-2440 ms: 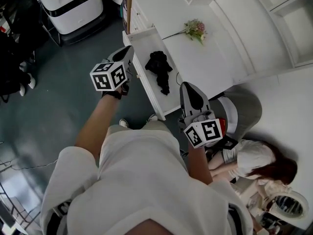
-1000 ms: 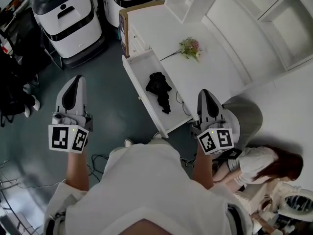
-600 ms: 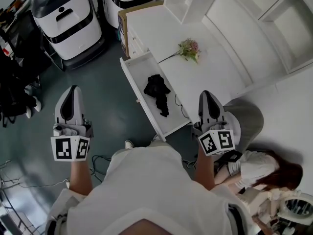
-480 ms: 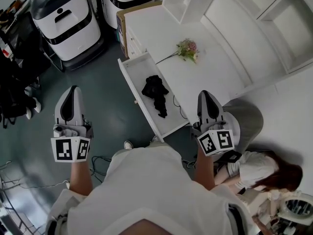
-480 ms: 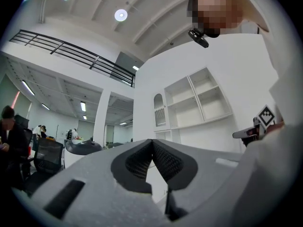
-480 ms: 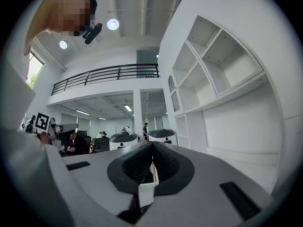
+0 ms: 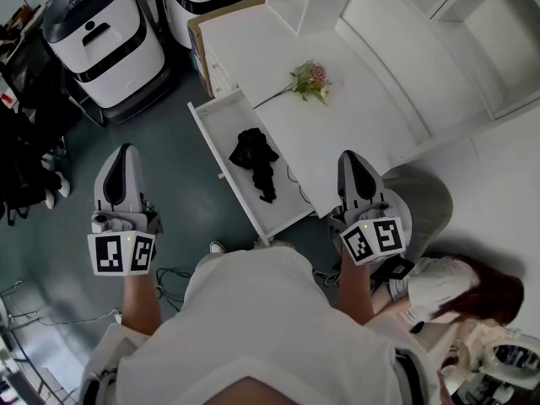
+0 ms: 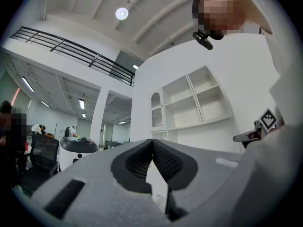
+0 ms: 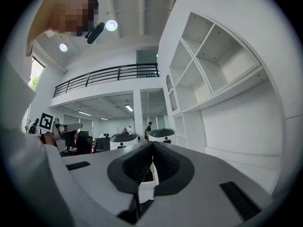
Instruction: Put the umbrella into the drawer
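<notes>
Two grippers have backed away from the drawer [image 7: 213, 123]. At lower left, your left gripper [image 7: 126, 151] has its fingers clenched on nothing. At centre, the umbrella [image 7: 255, 157] lies inside the open drawer. At lower right, your right gripper [image 7: 350, 157] is clenched and empty. Placement looks done.

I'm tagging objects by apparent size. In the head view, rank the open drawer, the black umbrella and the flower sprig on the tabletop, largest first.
1. open drawer
2. black umbrella, lying in the drawer
3. flower sprig; with its stem it runs nearly as long as the umbrella, so these two are close.
</notes>
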Available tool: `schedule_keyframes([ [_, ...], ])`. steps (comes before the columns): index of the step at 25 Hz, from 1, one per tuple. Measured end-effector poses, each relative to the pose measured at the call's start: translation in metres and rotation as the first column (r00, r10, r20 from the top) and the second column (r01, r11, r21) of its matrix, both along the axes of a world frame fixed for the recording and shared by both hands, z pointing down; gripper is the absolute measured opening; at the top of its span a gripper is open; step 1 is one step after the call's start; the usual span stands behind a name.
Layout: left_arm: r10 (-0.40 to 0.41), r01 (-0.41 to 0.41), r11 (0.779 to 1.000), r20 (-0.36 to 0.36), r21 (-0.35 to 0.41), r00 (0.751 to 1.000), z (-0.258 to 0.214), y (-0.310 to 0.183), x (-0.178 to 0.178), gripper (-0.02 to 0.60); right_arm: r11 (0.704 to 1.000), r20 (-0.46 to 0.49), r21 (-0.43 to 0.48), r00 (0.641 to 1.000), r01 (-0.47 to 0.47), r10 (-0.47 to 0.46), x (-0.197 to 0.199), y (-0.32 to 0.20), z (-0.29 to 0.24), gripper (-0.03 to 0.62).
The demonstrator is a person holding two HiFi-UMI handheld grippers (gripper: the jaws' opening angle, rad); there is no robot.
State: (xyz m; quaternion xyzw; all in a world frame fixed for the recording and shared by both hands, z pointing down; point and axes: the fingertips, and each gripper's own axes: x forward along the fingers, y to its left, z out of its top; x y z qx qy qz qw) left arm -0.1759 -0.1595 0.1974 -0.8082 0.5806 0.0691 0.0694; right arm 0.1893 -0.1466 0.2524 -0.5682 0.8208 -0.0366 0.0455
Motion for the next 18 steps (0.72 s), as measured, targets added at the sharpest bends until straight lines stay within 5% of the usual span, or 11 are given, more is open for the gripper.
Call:
schedule_keyframes([
  [18, -0.050, 0.051, 0.998, 0.007, -0.048, 0.999, 0.016, 0.002, 0.007, 0.012, 0.999, -0.036, 0.034, 0.999, 0.033, -0.032, -0.001, -0.018, 0.004, 0.000],
])
